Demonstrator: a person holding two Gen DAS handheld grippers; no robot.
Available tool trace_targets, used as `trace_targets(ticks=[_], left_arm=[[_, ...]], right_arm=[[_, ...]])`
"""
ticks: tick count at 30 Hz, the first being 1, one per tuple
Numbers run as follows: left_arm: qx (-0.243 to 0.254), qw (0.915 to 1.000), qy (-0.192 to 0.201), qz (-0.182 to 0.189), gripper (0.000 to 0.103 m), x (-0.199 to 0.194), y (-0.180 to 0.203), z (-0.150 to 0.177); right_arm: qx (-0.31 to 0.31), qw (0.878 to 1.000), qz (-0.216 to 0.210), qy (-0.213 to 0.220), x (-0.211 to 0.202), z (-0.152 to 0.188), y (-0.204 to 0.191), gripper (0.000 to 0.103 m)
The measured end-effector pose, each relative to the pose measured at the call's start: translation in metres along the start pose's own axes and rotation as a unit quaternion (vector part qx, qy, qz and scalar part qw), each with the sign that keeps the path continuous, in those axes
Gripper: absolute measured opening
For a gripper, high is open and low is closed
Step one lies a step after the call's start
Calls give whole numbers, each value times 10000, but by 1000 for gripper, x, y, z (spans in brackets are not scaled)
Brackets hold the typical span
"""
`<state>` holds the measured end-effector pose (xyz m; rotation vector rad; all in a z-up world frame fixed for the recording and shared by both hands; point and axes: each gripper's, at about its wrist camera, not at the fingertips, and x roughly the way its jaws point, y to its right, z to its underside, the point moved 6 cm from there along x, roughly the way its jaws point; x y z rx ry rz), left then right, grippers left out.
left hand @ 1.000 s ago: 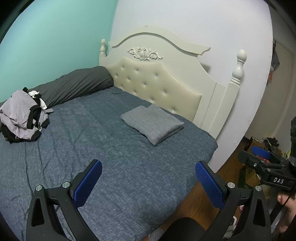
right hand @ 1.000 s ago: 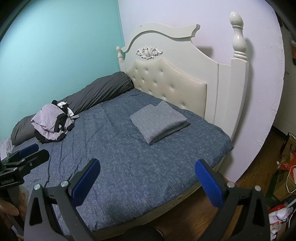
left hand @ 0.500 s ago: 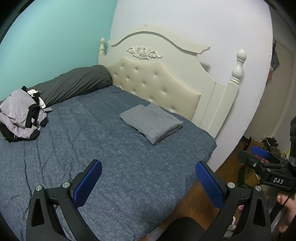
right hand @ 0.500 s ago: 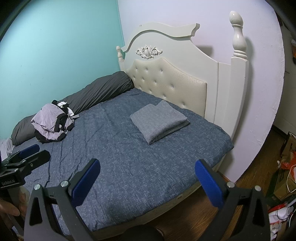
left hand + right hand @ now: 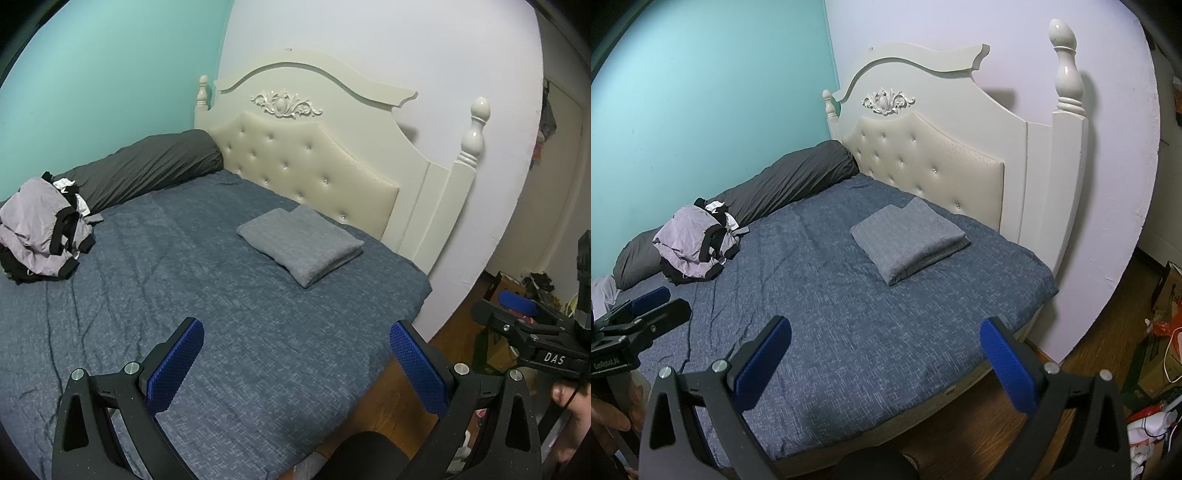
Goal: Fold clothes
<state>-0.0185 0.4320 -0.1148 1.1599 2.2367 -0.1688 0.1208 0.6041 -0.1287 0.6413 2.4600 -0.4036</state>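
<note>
A heap of unfolded clothes (image 5: 40, 230), lilac, black and white, lies at the far left of the blue bed (image 5: 229, 306); it also shows in the right wrist view (image 5: 696, 245). A folded grey item (image 5: 301, 245) lies near the headboard, and shows in the right wrist view (image 5: 910, 240) too. My left gripper (image 5: 295, 354) is open and empty above the bed's near edge. My right gripper (image 5: 884, 352) is open and empty, also over the near edge. Each gripper shows at the side of the other's view.
A cream tufted headboard (image 5: 314, 162) with posts stands at the right. A dark grey bolster (image 5: 147, 170) lies along the teal wall. Wooden floor (image 5: 1108, 332) with boxes and clutter (image 5: 1160, 369) lies right of the bed.
Both views have shifted very slightly; the grippers stay open and nothing on the bed has moved.
</note>
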Motion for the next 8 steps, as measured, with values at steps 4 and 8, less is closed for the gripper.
trace_targets(ticks=[4, 8], left_arm=[[-5, 10000, 17, 4, 103, -1, 0, 0], [-3, 10000, 17, 0, 103, 0, 0, 0]], right_arm=[[4, 10000, -9, 3, 0, 0, -1, 103], [-2, 10000, -7, 4, 0, 1, -1, 103]])
